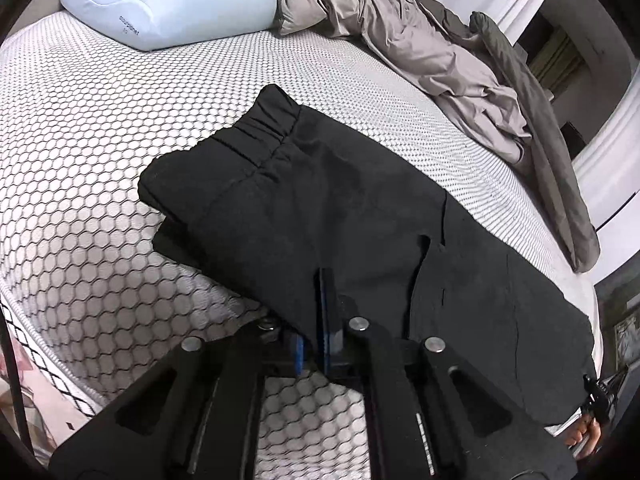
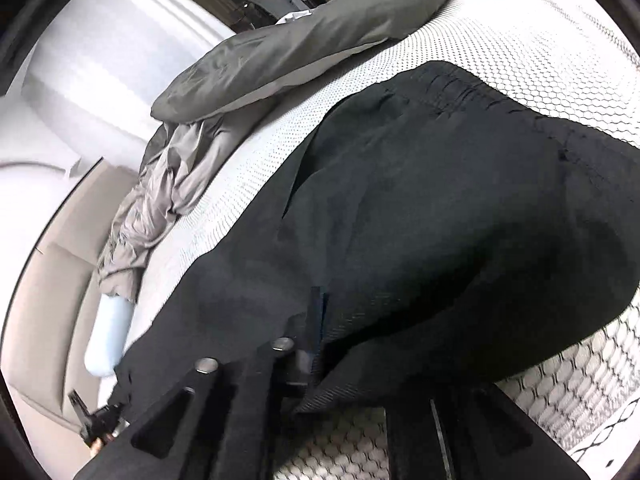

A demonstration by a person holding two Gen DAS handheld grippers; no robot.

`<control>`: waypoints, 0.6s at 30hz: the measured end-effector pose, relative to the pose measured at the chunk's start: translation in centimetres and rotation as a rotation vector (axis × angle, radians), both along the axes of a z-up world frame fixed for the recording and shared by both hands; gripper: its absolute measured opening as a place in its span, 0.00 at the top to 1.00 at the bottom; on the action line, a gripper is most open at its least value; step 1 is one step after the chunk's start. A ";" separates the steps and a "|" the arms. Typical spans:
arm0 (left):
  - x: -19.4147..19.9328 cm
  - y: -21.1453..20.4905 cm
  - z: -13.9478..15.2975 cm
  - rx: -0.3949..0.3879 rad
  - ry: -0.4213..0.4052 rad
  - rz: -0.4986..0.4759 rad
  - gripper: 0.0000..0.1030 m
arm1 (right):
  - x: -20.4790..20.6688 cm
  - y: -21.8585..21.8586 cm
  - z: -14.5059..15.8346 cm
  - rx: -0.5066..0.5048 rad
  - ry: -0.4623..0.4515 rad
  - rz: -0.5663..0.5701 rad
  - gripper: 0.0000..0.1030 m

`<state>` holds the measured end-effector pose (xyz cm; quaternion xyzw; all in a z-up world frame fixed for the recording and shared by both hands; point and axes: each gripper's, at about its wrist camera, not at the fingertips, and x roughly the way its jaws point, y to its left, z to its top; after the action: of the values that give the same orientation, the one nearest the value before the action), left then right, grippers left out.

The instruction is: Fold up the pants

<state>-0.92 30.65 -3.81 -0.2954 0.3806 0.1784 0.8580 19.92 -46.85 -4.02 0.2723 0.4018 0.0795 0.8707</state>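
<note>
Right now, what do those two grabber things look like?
Both are black. The left gripper has thin flat fingers with blue pads, wide arms with cut-out holes, and round silver bolts. The right gripper looks the same: black arms, silver bolts, a dark blue pad.

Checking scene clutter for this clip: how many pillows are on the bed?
1. A light blue contoured pillow lies at the far corner of the mattress, beside the crumpled grey duvet. More could be hidden under the duvet.
</note>
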 end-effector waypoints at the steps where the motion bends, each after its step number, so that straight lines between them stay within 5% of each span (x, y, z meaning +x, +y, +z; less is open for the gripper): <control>1: -0.2 0.0 0.1 0.018 0.007 0.005 0.88 | -0.2 0.0 -0.1 -0.022 0.009 0.006 0.77; 3: -0.6 0.0 0.1 0.033 0.016 0.017 0.85 | -0.7 -0.5 0.0 -0.028 -0.002 -0.001 0.58; 8: -0.5 0.1 -0.5 0.004 0.015 0.036 0.85 | -2.4 -5.5 -0.2 0.127 -0.052 -0.174 0.40; 10: -0.2 -0.1 -0.6 -0.001 0.009 0.041 0.85 | -2.4 -8.3 -1.5 0.261 -0.058 -0.261 0.42; 12: -0.2 -0.4 -0.6 -0.005 0.001 0.042 0.85 | -1.7 -9.8 -1.7 0.274 -0.054 -0.308 0.76; 16: -0.6 -0.8 -0.3 -0.002 -0.007 0.042 0.85 | -2.1 -8.7 2.2 0.111 -0.169 -0.219 0.82; 18: -0.5 -1.0 -0.6 0.001 0.010 0.039 0.83 | -1.8 -8.4 2.8 0.026 -0.167 -0.187 0.73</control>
<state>-1.43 29.65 -4.38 -0.3013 0.3788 0.1969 0.8526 18.11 -55.20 -1.18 0.3124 0.2997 0.0258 0.9011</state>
